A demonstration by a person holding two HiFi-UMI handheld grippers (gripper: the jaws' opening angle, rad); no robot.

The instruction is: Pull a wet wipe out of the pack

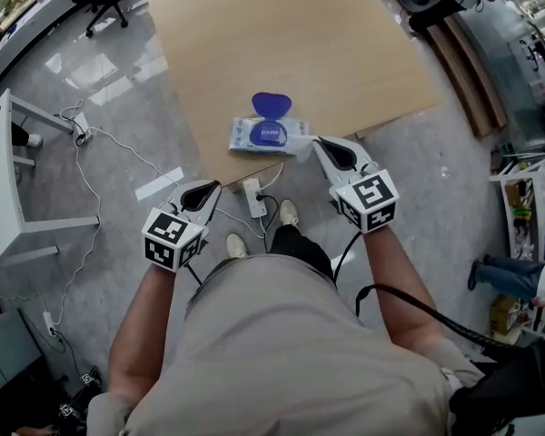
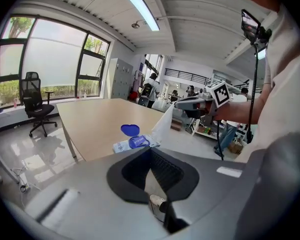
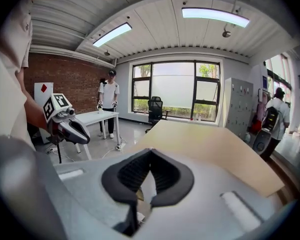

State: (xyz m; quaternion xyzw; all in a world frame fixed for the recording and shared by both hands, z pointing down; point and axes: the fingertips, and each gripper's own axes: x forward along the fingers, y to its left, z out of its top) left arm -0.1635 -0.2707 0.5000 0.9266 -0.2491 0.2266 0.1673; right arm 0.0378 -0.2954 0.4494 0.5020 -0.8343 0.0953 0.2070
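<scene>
While the left gripper (image 1: 213, 187) hangs clenched on nothing at lower left, off the desk (image 1: 282, 34), the right gripper (image 1: 319, 143) is clamped on a wipe (image 2: 162, 125) drawn partly out of the pack (image 1: 265, 135). The pack lies mid-frame just inside the desk's near edge, lid (image 1: 271, 104) open. The wipe's tail seems not yet free, so more pulling remains. There is open air toward the person and bare desk beyond.
</scene>
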